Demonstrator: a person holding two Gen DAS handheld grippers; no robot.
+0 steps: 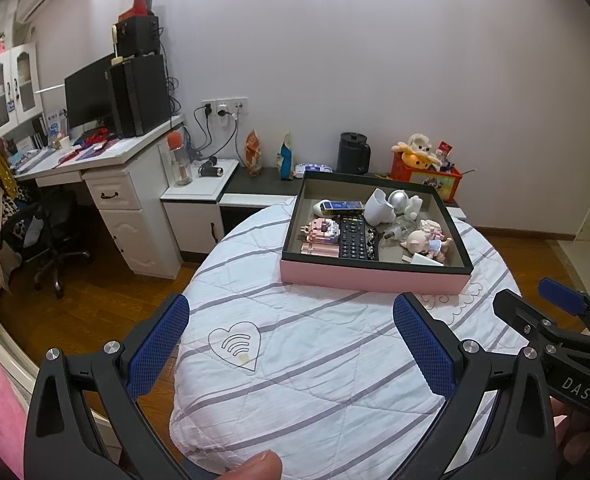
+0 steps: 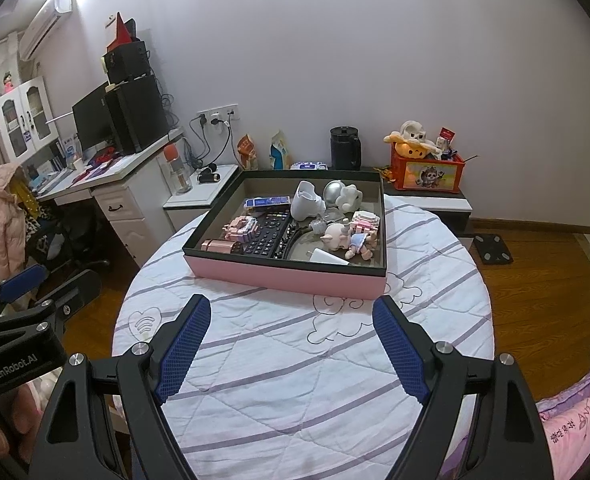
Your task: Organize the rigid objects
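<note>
A pink box [image 1: 375,278] [image 2: 287,278] with a dark rim stands on the far part of a round table covered by a striped white quilt [image 1: 315,360] [image 2: 295,368]. In it lie a black remote [image 1: 353,237] [image 2: 267,236], a white cup [image 1: 379,207] [image 2: 305,200], a silver ball [image 1: 399,199] [image 2: 333,191], a pig doll [image 1: 425,242] [image 2: 341,238], a pink block toy [image 1: 321,230] [image 2: 241,227] and a blue-gold box [image 1: 342,207] [image 2: 267,202]. My left gripper [image 1: 291,312] is open and empty, short of the box. My right gripper [image 2: 291,312] is open and empty, also short of it.
A white desk [image 1: 107,160] with monitor and speakers stands at the left, with an office chair [image 1: 51,236]. A low cabinet behind the table holds a black kettle [image 1: 353,154] and a red toy crate [image 1: 427,176]. Wooden floor surrounds the table. A scale [image 2: 493,249] lies at right.
</note>
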